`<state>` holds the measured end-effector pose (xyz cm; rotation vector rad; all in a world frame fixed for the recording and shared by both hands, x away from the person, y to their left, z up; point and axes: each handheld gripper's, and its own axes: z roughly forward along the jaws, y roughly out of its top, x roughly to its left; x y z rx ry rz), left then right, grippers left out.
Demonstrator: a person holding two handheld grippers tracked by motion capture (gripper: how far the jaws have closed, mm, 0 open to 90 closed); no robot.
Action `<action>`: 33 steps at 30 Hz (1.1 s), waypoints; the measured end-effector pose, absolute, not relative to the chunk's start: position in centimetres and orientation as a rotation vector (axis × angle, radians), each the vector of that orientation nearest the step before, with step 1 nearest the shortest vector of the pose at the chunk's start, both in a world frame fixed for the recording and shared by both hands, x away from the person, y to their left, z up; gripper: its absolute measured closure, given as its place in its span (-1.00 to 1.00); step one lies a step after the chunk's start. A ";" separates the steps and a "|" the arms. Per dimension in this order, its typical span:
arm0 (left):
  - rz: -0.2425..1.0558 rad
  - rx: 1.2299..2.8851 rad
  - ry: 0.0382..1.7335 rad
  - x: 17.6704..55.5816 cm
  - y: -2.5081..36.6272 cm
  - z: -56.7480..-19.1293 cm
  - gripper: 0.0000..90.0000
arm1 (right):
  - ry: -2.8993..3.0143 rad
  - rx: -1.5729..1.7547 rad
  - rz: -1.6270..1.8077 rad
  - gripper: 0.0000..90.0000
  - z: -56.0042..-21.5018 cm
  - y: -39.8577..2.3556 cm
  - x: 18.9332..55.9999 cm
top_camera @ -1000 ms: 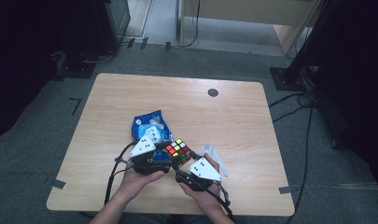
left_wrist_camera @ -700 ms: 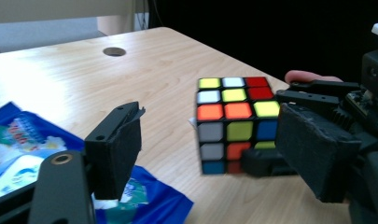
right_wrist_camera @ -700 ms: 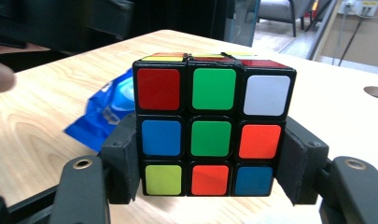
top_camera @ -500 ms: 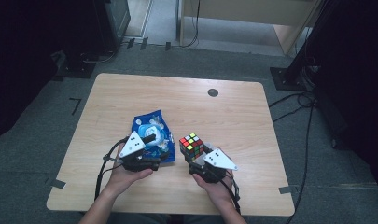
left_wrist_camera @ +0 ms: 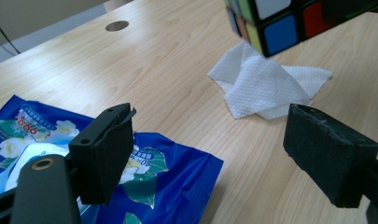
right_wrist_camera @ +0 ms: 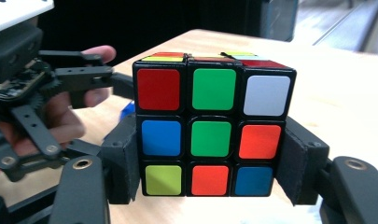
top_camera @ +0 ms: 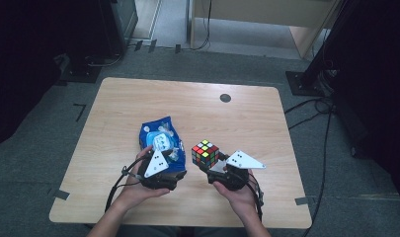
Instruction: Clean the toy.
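right gripper (right_wrist_camera: 210, 186): clamped on the puzzle cube (right_wrist_camera: 213, 123), held clear of the table (top_camera: 247, 118)
left gripper (left_wrist_camera: 224, 154): jaws just opened wide, nothing gripped, above the blue packet (left_wrist_camera: 168, 177)

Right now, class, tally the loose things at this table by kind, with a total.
Puzzle cube: 1
Blue wipes pack: 1
White tissue: 1
Total: 3
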<state>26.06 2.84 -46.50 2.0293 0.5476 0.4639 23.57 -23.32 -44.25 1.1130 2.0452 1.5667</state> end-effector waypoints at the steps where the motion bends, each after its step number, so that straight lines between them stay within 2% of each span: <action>1: 0.464 2.026 0.534 26.0 2.8 -46.6 -0.63 | 2.077 1.122 1.581 -0.23 -44.2 -22.9 23.5; 14: 0.530 2.025 0.446 25.4 2.6 -46.6 -0.62 | 2.222 1.185 1.592 -0.23 -44.2 -20.8 23.7; 25: 0.729 2.061 0.288 23.8 1.4 -46.9 -0.61 | 2.344 1.297 1.600 -0.23 -44.6 -20.7 24.2; 29: 0.742 2.061 0.258 23.5 1.2 -47.0 -0.61 | 2.373 1.323 1.591 -0.23 -44.7 -20.6 24.4; 33: 0.791 2.072 0.201 23.1 0.7 -47.4 -0.50 | 2.415 1.362 1.557 -0.23 -45.0 -20.3 24.7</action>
